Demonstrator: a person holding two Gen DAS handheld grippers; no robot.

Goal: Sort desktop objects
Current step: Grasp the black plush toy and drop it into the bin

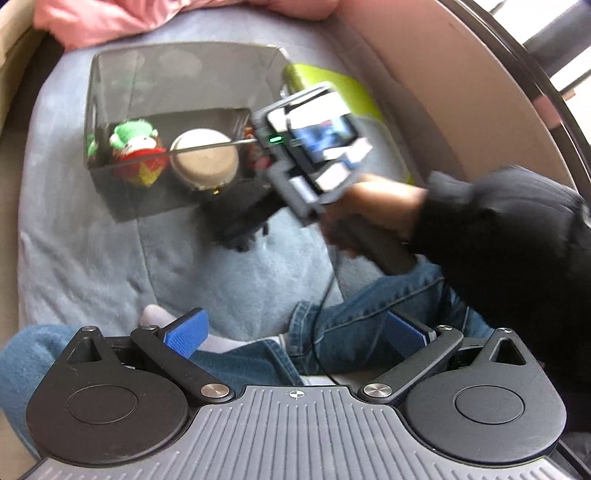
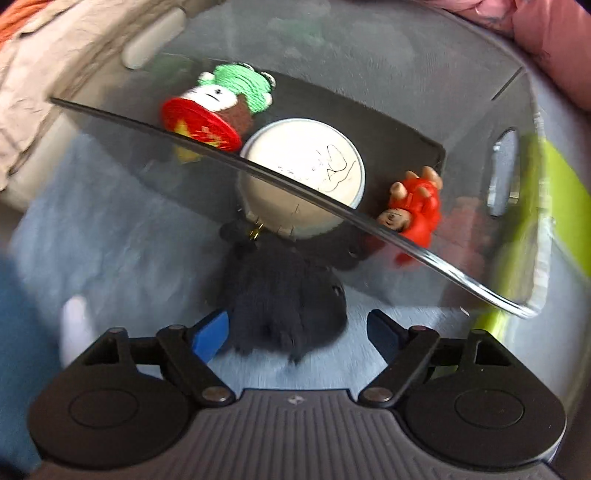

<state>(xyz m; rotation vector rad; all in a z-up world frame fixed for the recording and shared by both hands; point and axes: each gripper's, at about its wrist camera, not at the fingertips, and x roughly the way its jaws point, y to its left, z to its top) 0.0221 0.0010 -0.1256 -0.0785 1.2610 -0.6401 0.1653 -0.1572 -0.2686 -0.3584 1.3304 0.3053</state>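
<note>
A clear dark-tinted box [image 1: 177, 74] [image 2: 406, 66] stands on the blue blanket [image 1: 81, 240]. Inside it are a knitted doll with a green hat [image 1: 136, 151] [image 2: 221, 107], a round white tin [image 1: 205, 158] [image 2: 306, 162] and a red figurine [image 2: 413, 206]. A black fuzzy plush [image 2: 284, 302] [image 1: 240, 218] sits on the near side of the box's front wall, between the fingers of my right gripper [image 2: 297, 334]. That gripper is open and its pads stand clear of the plush. My left gripper [image 1: 295, 332] hangs open and empty above the person's legs.
A lime-green object [image 1: 343, 92] [image 2: 554, 192] lies right of the box. Pink cloth [image 1: 110, 18] lies behind the box and beige cloth [image 2: 33, 92] to its left. The person's jeans [image 1: 351, 325], a white sock [image 1: 155, 317] and a black cable [image 1: 325, 306] are below my left gripper.
</note>
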